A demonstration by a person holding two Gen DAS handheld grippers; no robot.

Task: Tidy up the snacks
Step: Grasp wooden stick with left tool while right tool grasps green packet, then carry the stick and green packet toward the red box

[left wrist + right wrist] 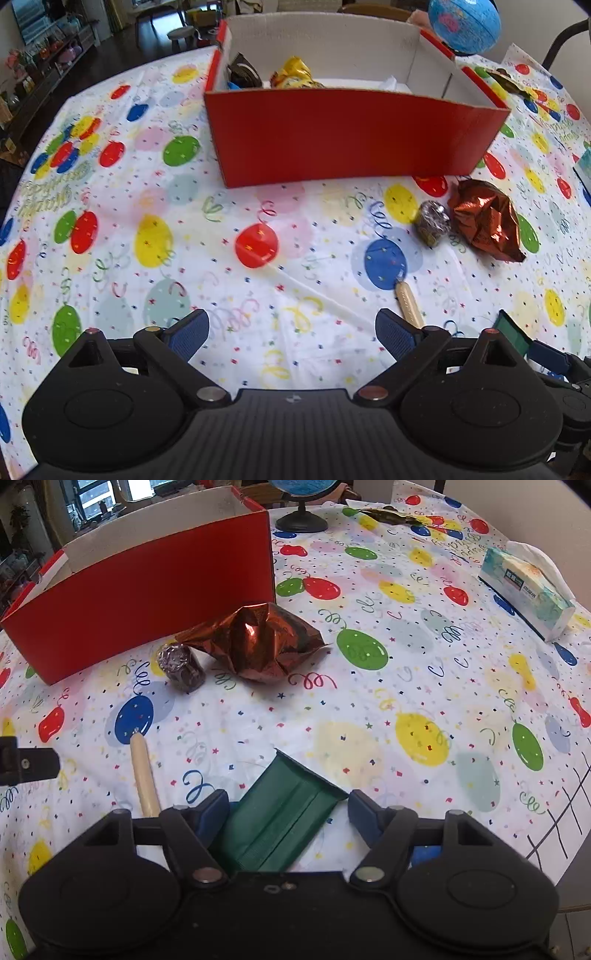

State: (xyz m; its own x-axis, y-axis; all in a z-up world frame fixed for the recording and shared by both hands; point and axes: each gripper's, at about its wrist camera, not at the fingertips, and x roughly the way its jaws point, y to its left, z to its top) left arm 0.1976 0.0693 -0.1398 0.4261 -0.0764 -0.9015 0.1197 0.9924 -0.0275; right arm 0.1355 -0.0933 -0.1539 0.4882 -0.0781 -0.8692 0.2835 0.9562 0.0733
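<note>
My right gripper [288, 812] has its jaws apart around a green packet [280, 819], pads not visibly pressing it; my left gripper [291, 332] gapes over bare tablecloth [147, 184]. Far off stands the red box [351, 136], holding snacks. Near its right end lie a copper foil bag [258, 642], then a small silver-wrapped roll [181, 666].

A box [354, 136] stands on the table [258, 258], toward its far side. Inside the box, at its left end, lie a few snack packets [295, 74]. Before the box's right corner lie a crumpled foil bag [255, 646] and, just left of it, a small wrapped roll [181, 666]. Nearer than these lies a thin stick-shaped snack [142, 775], and right of that stick a flat packet [280, 819], which sits between the right gripper's [288, 812] fingers. Behind the box stands a globe [301, 517]; a tissue pack [528, 594] lies far to the right.
</note>
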